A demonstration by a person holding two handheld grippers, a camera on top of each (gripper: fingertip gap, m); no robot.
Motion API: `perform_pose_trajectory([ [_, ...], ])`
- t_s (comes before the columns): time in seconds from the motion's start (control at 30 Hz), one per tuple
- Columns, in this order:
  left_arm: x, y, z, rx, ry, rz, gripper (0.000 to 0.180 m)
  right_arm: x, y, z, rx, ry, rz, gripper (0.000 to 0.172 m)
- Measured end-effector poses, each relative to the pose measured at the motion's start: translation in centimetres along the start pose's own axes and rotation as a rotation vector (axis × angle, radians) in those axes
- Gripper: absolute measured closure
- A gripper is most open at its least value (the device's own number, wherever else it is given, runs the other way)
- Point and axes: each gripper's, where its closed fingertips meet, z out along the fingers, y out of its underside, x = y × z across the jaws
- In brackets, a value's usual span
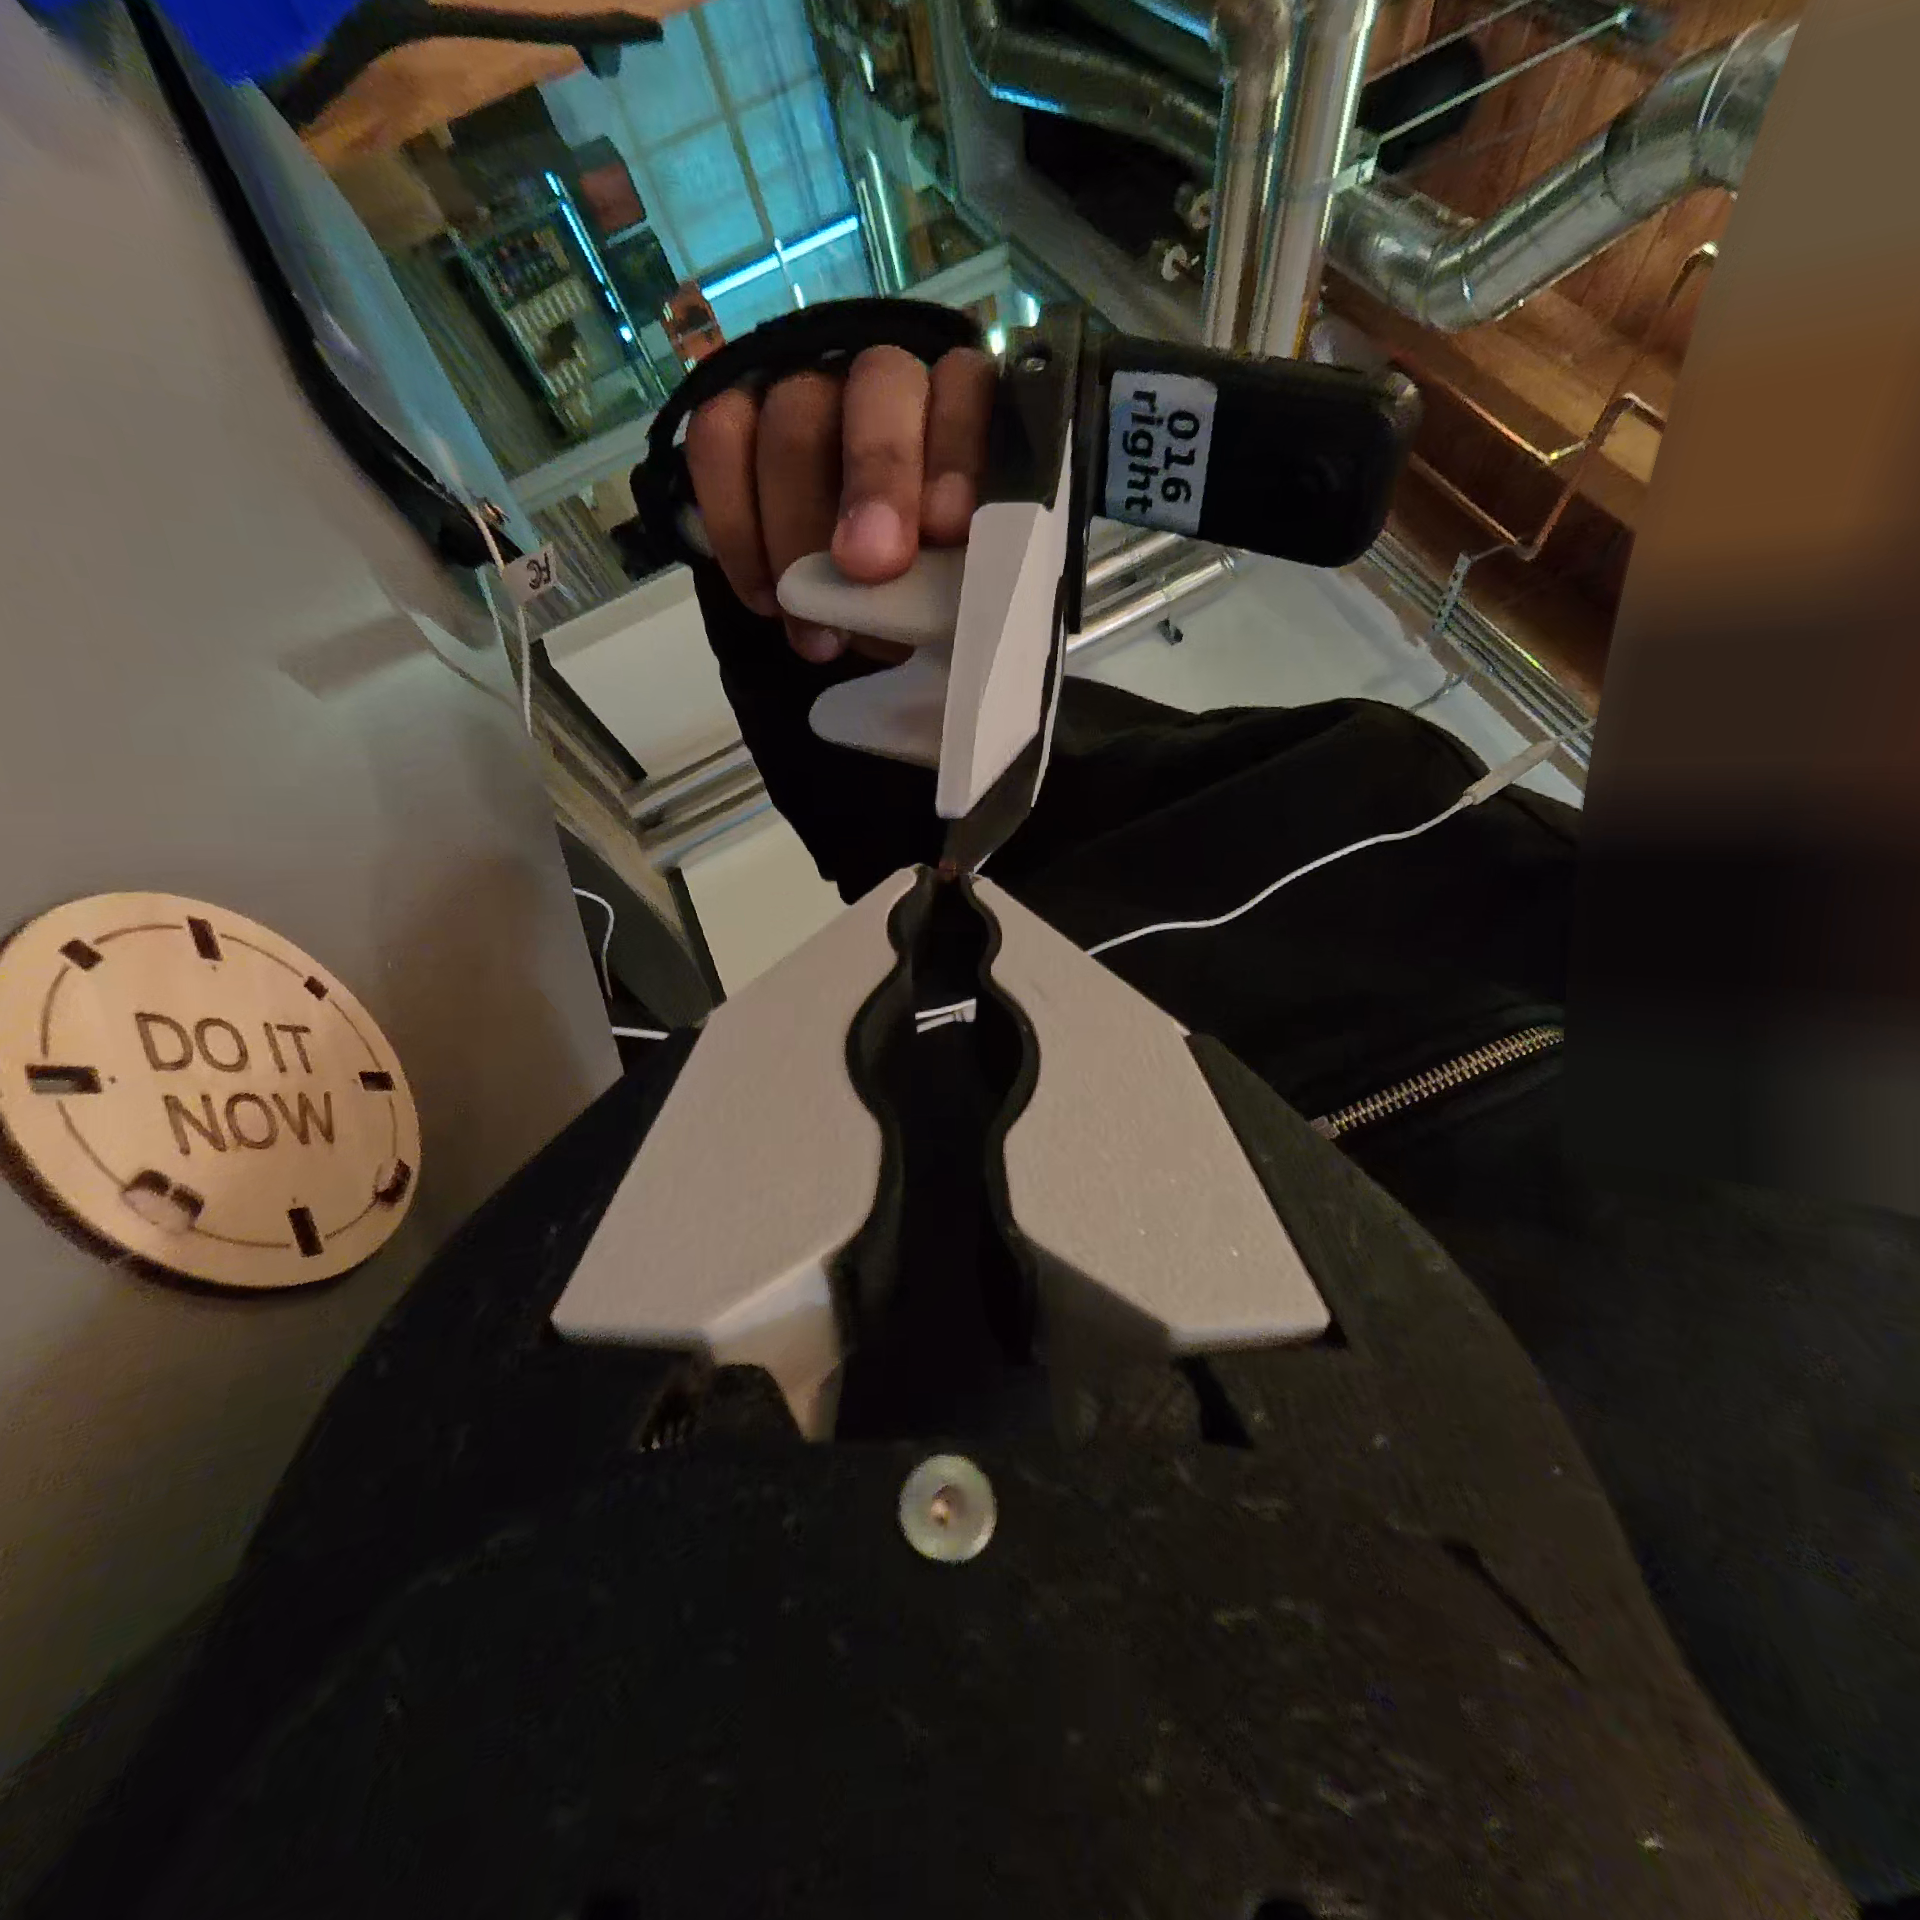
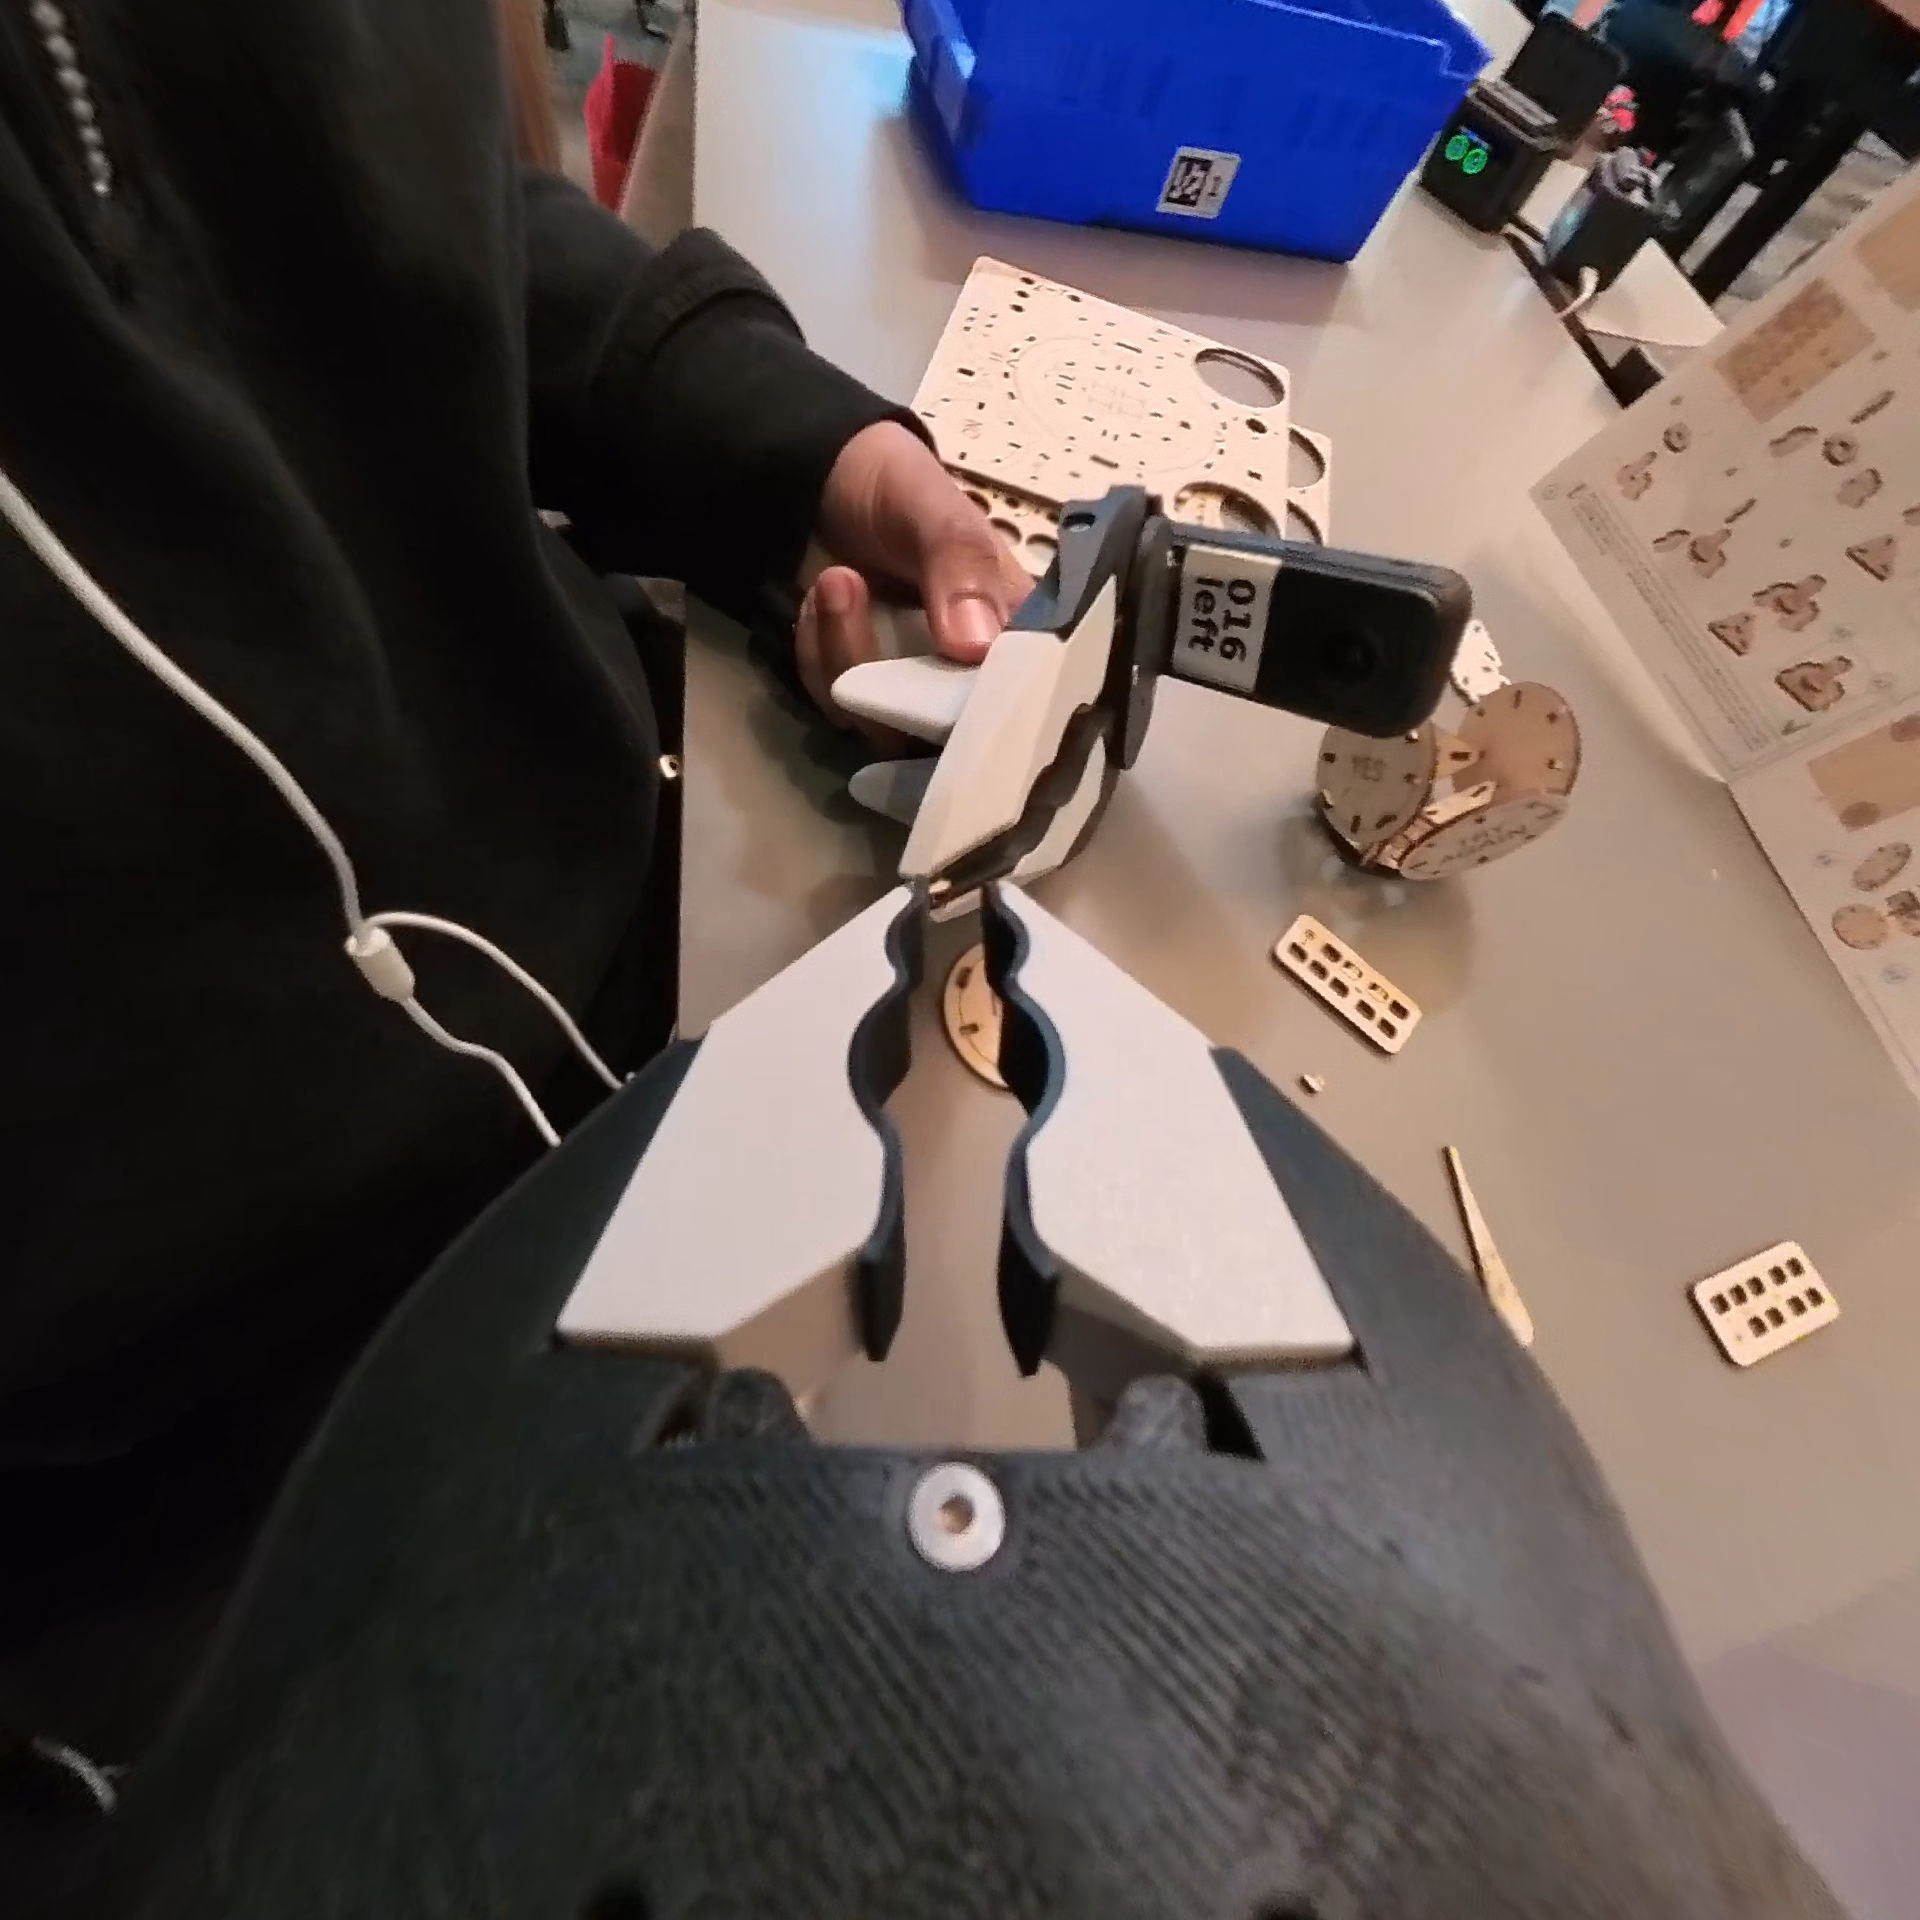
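My left gripper (image 1: 945, 881) is shut, and a tiny light-brown wooden piece (image 1: 949, 868) sticks out of its tips. In the right wrist view the left gripper (image 2: 935, 883) comes in from above with the same wooden piece (image 2: 939, 887) pinched at its tips. My right gripper (image 2: 951, 904) is open. Its two fingertips (image 2: 912, 902) stand on either side of the left gripper's tips and the piece, with a gap to the right pad. In the left wrist view the right gripper (image 1: 971, 831) points down and meets my left tips. Both are held above the grey table (image 2: 1195, 1143).
A round wooden disc (image 2: 977, 1023) lies under the right fingers and shows at the left of the left wrist view (image 1: 203, 1091). Punched wooden sheets (image 2: 1112, 384), a blue bin (image 2: 1174, 104), a part-built round wooden model (image 2: 1455, 790), two slotted plates (image 2: 1345, 995) (image 2: 1764, 1301) and instruction sheets (image 2: 1766, 520) lie around. The tips of both grippers are at nearly the same place. Between my left fingertips and the round wooden disc (image 2: 977, 1023) there is roughly 9 centimeters.
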Motion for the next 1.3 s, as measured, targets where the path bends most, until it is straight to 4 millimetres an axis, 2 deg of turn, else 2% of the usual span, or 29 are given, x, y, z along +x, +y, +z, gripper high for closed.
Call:
perform_pose_trajectory([
  [0.23,0.4,0.4,0.0,-0.034,0.023,0.009,0.18,-1.2,-0.3,0.3,-0.035,-0.093,-0.067,0.156],
  [0.37,0.9,1.0,0.1,-0.077,0.036,0.015,0.18,-1.6,-0.6,0.5,-0.034,-0.125,-0.084,0.164],
  [0.6,1.0,1.3,-0.1,-0.095,0.06,-0.006,0.18,-1.9,-0.8,0.7,-0.034,-0.147,-0.08,0.166],
  [1.17,1.7,-0.1,-1.7,0.016,0.062,0.016,0.176,-0.1,-1.2,1.1,-0.016,-0.062,0.053,0.167],
  [1.23,1.4,-0.4,-1.9,0.028,0.029,0.028,0.174,0.4,-0.9,1.0,-0.041,-0.035,0.065,0.167],
  [1.3,0.3,-0.8,-2.3,0.047,-0.086,0.081,0.175,1.4,-0.1,0.7,-0.083,0.014,0.095,0.167],
])
